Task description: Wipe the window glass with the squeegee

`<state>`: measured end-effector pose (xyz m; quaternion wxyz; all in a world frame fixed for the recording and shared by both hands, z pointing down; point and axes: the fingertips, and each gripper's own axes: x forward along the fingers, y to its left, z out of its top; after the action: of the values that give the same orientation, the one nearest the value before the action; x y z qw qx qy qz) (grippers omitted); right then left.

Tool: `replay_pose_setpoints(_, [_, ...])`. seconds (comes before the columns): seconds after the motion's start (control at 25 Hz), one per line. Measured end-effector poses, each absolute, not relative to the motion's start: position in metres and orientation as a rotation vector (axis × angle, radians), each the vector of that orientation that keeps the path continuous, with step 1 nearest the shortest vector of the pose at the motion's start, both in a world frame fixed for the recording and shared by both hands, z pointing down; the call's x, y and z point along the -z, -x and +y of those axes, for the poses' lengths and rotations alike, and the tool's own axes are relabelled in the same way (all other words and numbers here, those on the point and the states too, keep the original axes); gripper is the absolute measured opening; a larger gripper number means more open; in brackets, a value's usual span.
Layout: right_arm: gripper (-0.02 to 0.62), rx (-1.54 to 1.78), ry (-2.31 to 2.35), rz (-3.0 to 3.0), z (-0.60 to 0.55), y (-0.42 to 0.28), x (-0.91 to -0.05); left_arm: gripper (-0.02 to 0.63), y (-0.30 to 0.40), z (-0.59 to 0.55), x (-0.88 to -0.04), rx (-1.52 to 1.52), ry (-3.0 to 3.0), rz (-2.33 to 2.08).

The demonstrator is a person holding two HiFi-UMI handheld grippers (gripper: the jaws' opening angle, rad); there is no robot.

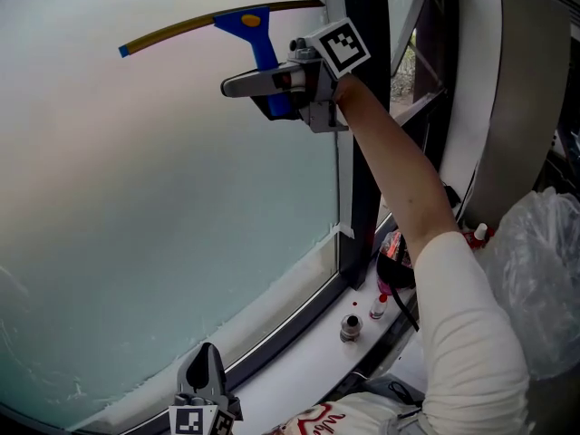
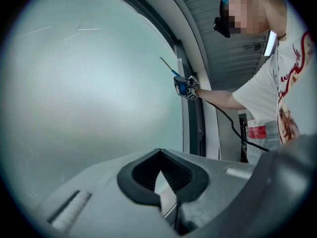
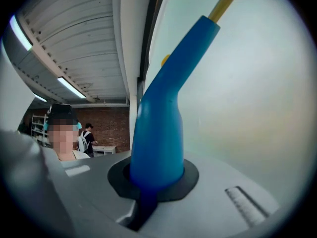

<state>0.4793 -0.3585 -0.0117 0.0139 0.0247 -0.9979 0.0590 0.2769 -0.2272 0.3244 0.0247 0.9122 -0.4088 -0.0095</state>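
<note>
The squeegee [image 1: 262, 42] has a blue handle and a long yellow-edged blade [image 1: 178, 31] lying against the upper part of the frosted window glass [image 1: 136, 225]. My right gripper [image 1: 258, 84] is shut on the handle, held high near the glass's right edge. The right gripper view shows the blue handle [image 3: 163, 118] rising from between the jaws of the right gripper [image 3: 153, 180]. My left gripper [image 1: 207, 359] hangs low by the sill, shut and holding nothing. From the left gripper [image 2: 163, 182] the squeegee [image 2: 171, 68] appears small and far up.
A dark window post [image 1: 362, 152] runs down just right of the glass. Two small bottles [image 1: 351, 327] [image 1: 377, 307] stand on the white sill [image 1: 299, 356]. A clear plastic bag [image 1: 544, 270] bulges at the right. Someone stands far back in the room [image 3: 89, 138].
</note>
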Motion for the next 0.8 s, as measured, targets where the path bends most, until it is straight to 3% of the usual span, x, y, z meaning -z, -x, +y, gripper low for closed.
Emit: replay_pose_setpoints(0.8, [0.028,-0.242,-0.067,-3.114,-0.407,-0.528,0.015,0.000,-0.291,-0.239,-0.353,-0.002,-2.776,-1.296])
